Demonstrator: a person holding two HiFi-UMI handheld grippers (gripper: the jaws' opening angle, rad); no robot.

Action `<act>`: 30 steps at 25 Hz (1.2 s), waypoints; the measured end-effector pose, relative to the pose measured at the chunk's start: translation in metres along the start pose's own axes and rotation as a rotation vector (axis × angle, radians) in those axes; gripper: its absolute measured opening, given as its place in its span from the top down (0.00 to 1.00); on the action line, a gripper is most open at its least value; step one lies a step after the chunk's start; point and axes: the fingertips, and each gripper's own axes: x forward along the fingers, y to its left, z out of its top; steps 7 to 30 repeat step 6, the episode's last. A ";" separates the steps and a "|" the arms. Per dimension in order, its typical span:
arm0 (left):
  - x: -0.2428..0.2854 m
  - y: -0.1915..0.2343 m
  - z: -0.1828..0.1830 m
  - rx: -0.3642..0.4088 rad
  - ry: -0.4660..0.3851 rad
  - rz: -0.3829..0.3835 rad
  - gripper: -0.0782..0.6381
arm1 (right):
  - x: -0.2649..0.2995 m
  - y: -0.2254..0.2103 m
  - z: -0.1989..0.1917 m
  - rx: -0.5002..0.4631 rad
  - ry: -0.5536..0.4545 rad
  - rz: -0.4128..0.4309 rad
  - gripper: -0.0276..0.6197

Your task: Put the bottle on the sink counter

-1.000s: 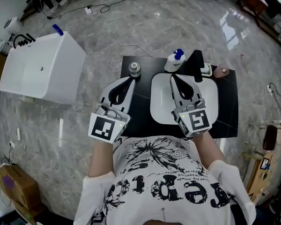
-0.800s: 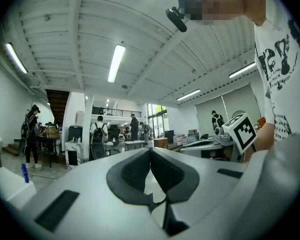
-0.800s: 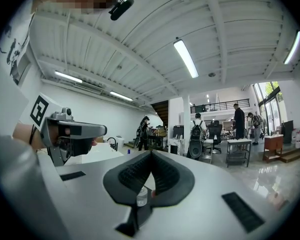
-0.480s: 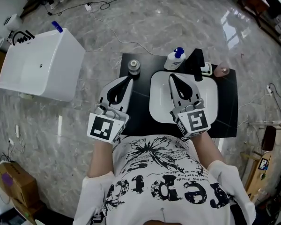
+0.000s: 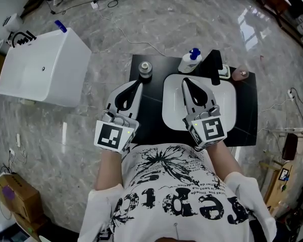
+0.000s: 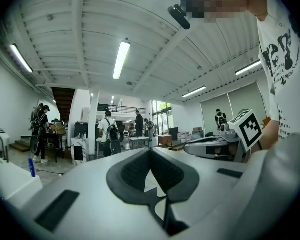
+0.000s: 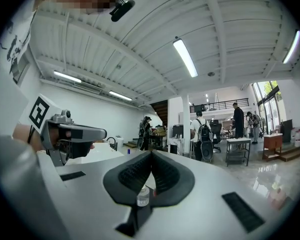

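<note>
A white freestanding tub [image 5: 40, 69] sits on the grey marble floor, well to the left of the white rectangular basin [image 5: 224, 105]. A black sink counter [image 5: 151, 115] frames that basin on all sides. The person in a white printed shirt [image 5: 177, 195] stands at the basin's near edge.

The right gripper [image 5: 184, 80] hangs over the basin, and the left gripper [image 5: 134, 84] is just left of it, over bare black counter. Each gripper's own view shows its dark ribbed pads pressed together with nothing between them.

Only the head view shows the white bottle with a blue cap [image 5: 190, 62]. It stands upright on the counter just beyond the basin's far left corner, beside the black faucet [image 5: 214, 64] and apart from both grippers. A small metal jar [image 5: 145, 69] stands further left of the basin.

Only the gripper views show the hall beyond the basin: a ribbed white ceiling with strip lights [image 6: 121, 59] and people standing at tables [image 6: 110, 134]. In the right gripper view a small greyish cylinder [image 7: 143, 196] shows through the slot under the pads. I cannot tell which counter item it is.
</note>
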 end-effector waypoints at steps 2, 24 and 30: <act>0.000 0.003 -0.001 -0.008 -0.005 0.001 0.87 | 0.002 0.002 -0.001 -0.008 0.002 -0.001 0.94; -0.001 0.008 -0.001 -0.010 -0.008 0.003 0.87 | 0.006 0.006 -0.002 -0.036 0.003 0.009 0.94; -0.001 0.008 -0.001 -0.010 -0.008 0.003 0.87 | 0.006 0.006 -0.002 -0.036 0.003 0.009 0.94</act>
